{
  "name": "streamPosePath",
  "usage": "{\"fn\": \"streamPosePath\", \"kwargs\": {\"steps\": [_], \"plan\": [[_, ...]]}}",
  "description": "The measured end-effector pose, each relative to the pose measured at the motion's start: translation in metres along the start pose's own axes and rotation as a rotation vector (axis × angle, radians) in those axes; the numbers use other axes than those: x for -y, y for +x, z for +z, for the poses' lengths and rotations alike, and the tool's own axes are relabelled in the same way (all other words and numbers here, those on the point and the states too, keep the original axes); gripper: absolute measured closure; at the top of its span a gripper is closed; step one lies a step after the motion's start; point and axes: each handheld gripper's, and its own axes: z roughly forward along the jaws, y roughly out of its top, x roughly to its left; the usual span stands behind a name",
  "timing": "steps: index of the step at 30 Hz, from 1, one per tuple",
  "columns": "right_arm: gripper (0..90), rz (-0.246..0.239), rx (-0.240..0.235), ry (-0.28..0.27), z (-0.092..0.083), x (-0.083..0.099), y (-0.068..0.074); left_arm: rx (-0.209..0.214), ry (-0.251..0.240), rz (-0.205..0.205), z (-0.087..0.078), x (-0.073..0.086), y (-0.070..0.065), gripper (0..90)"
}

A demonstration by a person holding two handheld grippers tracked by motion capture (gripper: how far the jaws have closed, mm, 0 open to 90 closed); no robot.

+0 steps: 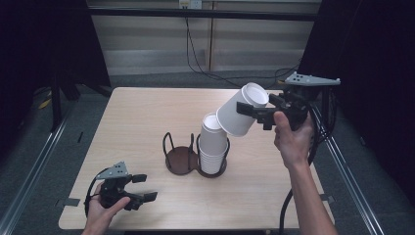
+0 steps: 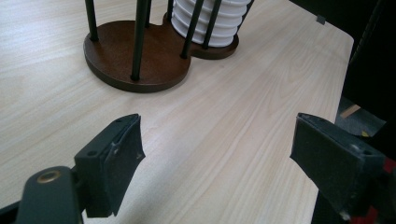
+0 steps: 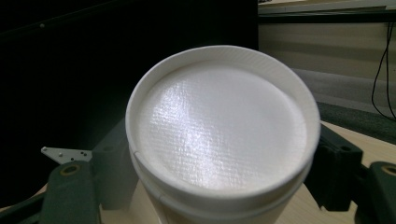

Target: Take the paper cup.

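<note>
i am holding my right gripper (image 1: 254, 111) up above the far right part of the table (image 1: 147, 112), at about two o'clock from the cup holder (image 1: 183, 155). its jaws are clamping a white paper cup (image 1: 241, 114) across the body near its base, one jaw on each side. the cup is tilting: its closed bottom is pointing up and away toward one o'clock, and its open mouth is pointing down toward seven o'clock, close beside the top of the stack of cups (image 1: 213, 144). whether the two are touching i cannot tell. in the right gripper view the round bottom of the cup (image 3: 219, 126) is facing the camera, with a dark jaw showing at each flank.

the stack of white cups is standing upright in the right ring of the dark wire holder, which is sitting near the middle of the table. the left ring of the holder, with its brown base, is standing just beside it at nine o'clock.

my left gripper (image 1: 139, 192) is resting low at the near left corner of the table, at about seven o'clock from the holder, well apart from it. its jaws are standing apart with nothing between them; in the left gripper view bare wood (image 2: 224, 140) is lying between the two pads, and the holder base (image 2: 140, 60) is sitting ahead at eleven o'clock.
</note>
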Motion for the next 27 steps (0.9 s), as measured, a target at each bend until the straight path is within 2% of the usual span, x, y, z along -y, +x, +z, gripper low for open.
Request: {"fn": "streamPosePath", "kwargs": {"steps": [3,10,17,20,23,25,27], "plan": [[23.9,0.002,0.001,0.002,-0.005,0.003,-0.001,-0.002,-0.011,-0.005,0.0,-0.001,0.0,16.4],[23.9,0.006,0.007,0.009,-0.014,0.013,-0.001,0.004,-0.023,0.045,0.001,-0.011,-0.009,16.4],[23.9,0.015,0.025,0.021,-0.022,0.025,-0.002,0.025,-0.037,0.071,0.005,-0.019,-0.019,16.4],[23.9,0.021,0.023,0.019,-0.025,0.028,-0.003,0.023,-0.042,0.079,0.005,-0.021,-0.021,16.4],[23.9,0.022,0.019,0.031,-0.026,0.033,-0.003,0.009,-0.045,0.109,0.004,-0.026,-0.025,17.3],[23.9,0.018,0.017,0.043,-0.026,0.037,0.0,0.011,-0.058,0.106,0.003,-0.029,-0.027,20.5],[23.9,0.016,0.011,0.048,-0.026,0.039,0.002,0.021,-0.095,0.088,0.001,-0.034,-0.028,21.0]]}}
